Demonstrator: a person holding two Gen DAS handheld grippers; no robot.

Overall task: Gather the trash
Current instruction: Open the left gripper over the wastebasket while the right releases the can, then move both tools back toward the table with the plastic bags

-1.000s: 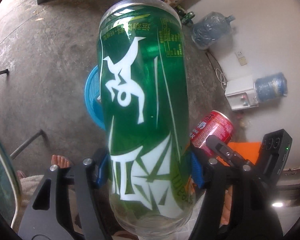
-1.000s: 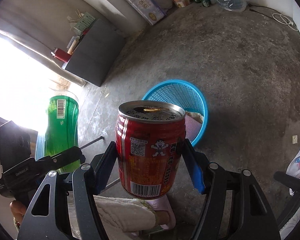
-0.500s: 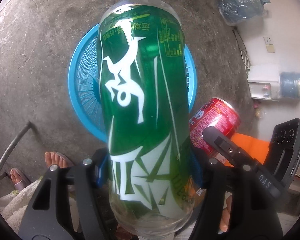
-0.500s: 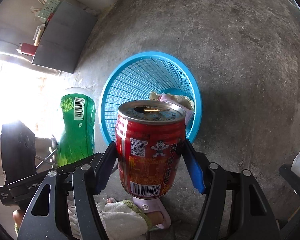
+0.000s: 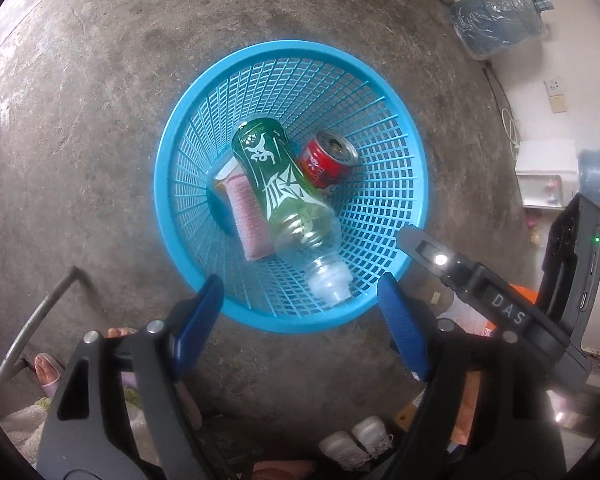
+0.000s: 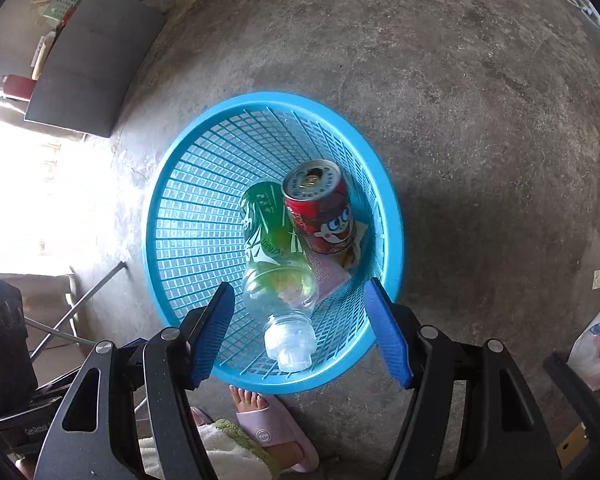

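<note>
Left gripper (image 5: 300, 316): released, blue-padded fingers spread wide and holding nothing, poised above the 6 o'clock rim of the basket.
Round blue plastic mesh basket (image 5: 380, 80): stands on the bare grey concrete floor (image 5: 100, 80); seen from above in both wrist views.
Pink ribbed packet (image 5: 248, 220): lies on the basket bottom toward 9 o'clock in the left view, partly under the bottle; what it is cannot be made out.
Clear plastic bottle with a green and white label (image 5: 276, 172): lies on its side inside the basket, base toward 11 o'clock, white cap toward 5 o'clock in the left view; neck near the basket wall.
Red drink can with a silver top (image 5: 328, 160): inside the basket, at the bottle's 2 o'clock in the left view, touching it; tilted with its opened top up.
Right gripper (image 6: 300, 328): slack as well, blue fingers wide apart over the basket's 6 o'clock edge, nothing between them.
Pink slipper (image 6: 276, 432): on a foot at 6 o'clock in the right view, just outside the basket.
</note>
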